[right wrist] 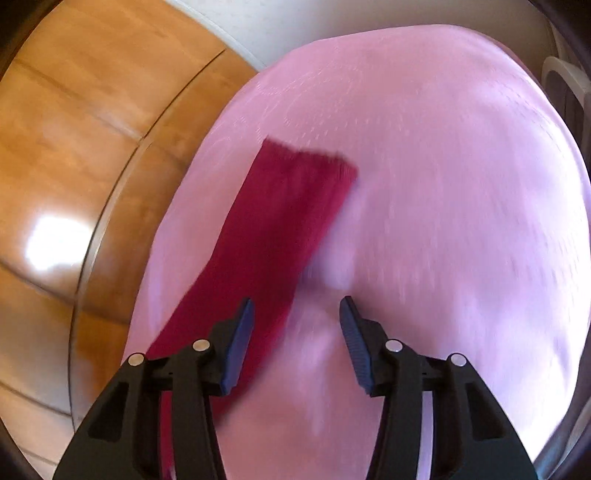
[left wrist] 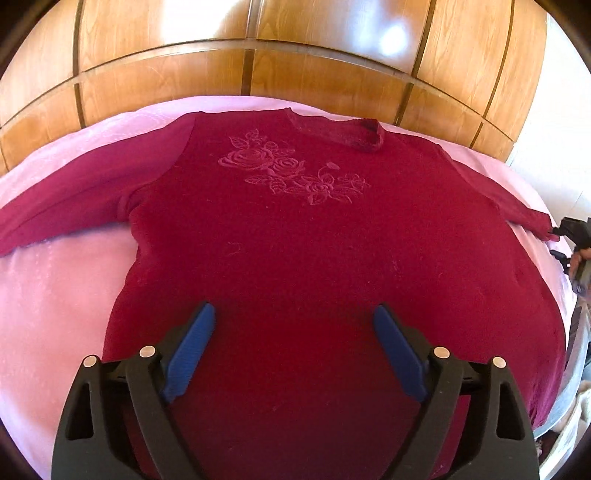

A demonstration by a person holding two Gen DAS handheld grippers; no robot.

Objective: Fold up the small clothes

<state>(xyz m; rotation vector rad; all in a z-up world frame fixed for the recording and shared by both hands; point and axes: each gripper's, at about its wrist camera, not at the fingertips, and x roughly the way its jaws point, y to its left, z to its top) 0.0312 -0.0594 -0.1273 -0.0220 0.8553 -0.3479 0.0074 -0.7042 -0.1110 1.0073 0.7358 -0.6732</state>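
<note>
A dark red long-sleeved sweater (left wrist: 295,229) with an embossed rose pattern lies flat, front up, on a pink sheet (left wrist: 55,295), collar at the far side and both sleeves spread out. My left gripper (left wrist: 293,314) is open and empty above the sweater's lower body. In the right wrist view the sweater's right sleeve (right wrist: 280,221) runs away from me, its cuff at the far end. My right gripper (right wrist: 297,308) is open and empty just above the sleeve's near part; its left finger is over the sleeve, its right finger over bare sheet. The right gripper (left wrist: 574,240) also shows by the sleeve cuff.
A glossy wooden headboard (left wrist: 258,74) curves behind the bed and shows at the left in the right wrist view (right wrist: 74,166). A white wall (right wrist: 314,26) lies beyond. A white chair frame (right wrist: 565,81) stands at the far right edge of the bed.
</note>
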